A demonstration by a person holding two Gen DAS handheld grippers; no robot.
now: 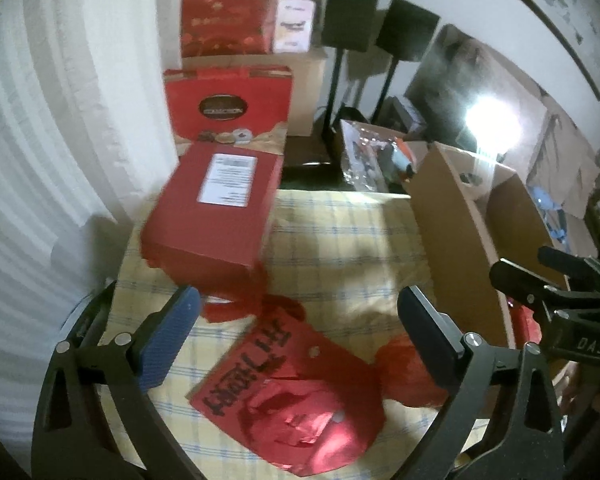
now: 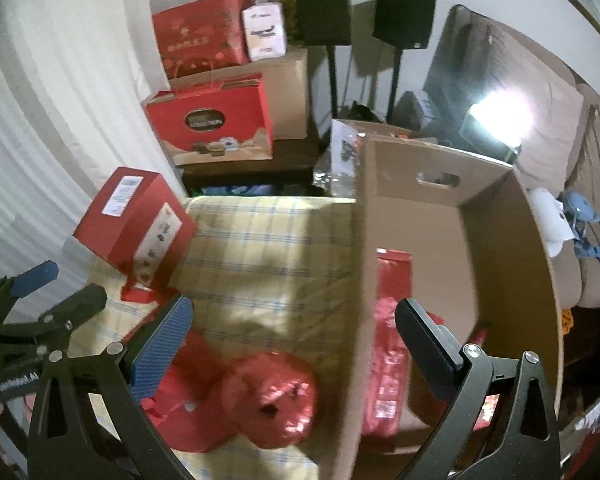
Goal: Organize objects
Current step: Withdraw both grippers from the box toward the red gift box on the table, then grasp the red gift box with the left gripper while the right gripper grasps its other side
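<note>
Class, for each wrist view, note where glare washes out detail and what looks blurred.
Left wrist view: a bright light at right blooms white; the red box is smeared. Right wrist view: the same light flares; the cardboard box near wall is soft.

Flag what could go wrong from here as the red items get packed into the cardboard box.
1. The red box sits tilted on crumpled red material near the table's left edge; a nudge might tip it off.
2. The shiny foil ball lies close against the cardboard box wall, so the open right gripper may hit that wall.
3. The left gripper, also open, works close by; they could collide.
</note>
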